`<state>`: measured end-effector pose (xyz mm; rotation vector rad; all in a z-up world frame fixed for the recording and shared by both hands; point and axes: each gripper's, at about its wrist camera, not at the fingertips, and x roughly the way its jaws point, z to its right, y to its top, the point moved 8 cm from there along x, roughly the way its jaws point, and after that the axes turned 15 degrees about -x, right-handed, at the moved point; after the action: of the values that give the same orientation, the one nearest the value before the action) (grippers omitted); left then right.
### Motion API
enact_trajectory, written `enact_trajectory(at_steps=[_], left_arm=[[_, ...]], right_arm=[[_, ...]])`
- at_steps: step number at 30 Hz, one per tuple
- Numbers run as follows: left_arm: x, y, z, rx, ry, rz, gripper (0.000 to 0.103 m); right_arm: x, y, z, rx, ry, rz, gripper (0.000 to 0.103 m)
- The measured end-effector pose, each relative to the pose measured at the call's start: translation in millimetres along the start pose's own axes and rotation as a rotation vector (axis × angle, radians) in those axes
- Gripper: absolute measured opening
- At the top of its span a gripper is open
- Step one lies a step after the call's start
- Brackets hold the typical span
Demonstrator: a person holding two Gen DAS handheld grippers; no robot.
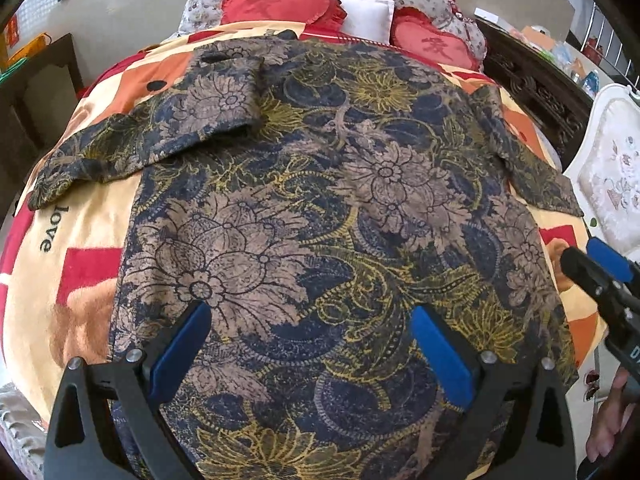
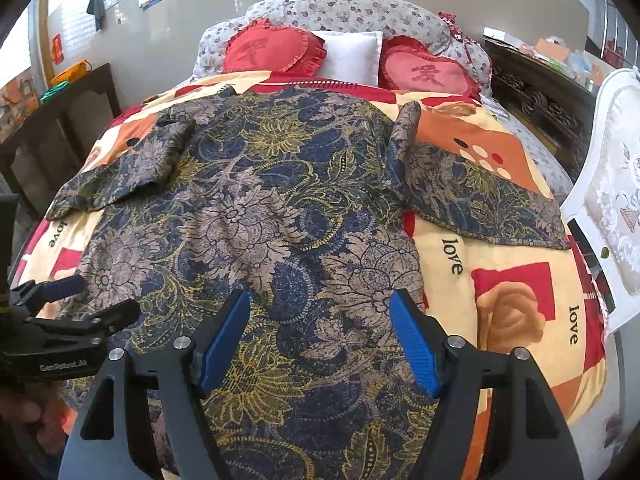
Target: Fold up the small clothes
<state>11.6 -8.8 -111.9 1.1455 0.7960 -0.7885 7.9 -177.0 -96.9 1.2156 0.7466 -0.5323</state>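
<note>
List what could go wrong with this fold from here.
The floral shirt lies on a soft, plush blanket, so an open gripper might pinch blanket along with the hem. The left sleeve is already doubled and rumpled; folding over it may trap creases. Both grippers, left and right, hover close together and could collide.

Floral shirt (image 2: 256, 216) lies flat, covering mid-bed. Bare blanket (image 2: 516, 280) open to its right, narrower strip left. Heart cushions (image 2: 272, 50) and white pillow (image 2: 352, 56) block the head end. White chair (image 2: 616, 184) crowds right edge; dark cabinet (image 2: 60, 128) left.
</note>
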Motion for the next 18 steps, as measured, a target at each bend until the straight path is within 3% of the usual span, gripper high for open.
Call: enact_trajectory(at_steps=[5, 13, 18], left_arm=[[6, 4, -10, -0.017, 0.037, 0.001, 0.102], [18, 4, -15, -0.037, 0.046, -0.023, 0.102], [22, 4, -13, -0.026, 0.043, -0.035, 0.102]], right_arm=[[-2, 5, 1, 0.019, 0.008, 0.034, 0.082], [11, 7, -3, 0.050, 0.053, 0.010, 0.082], [16, 4, -1, 0.046, 0.035, -0.017, 0.082]])
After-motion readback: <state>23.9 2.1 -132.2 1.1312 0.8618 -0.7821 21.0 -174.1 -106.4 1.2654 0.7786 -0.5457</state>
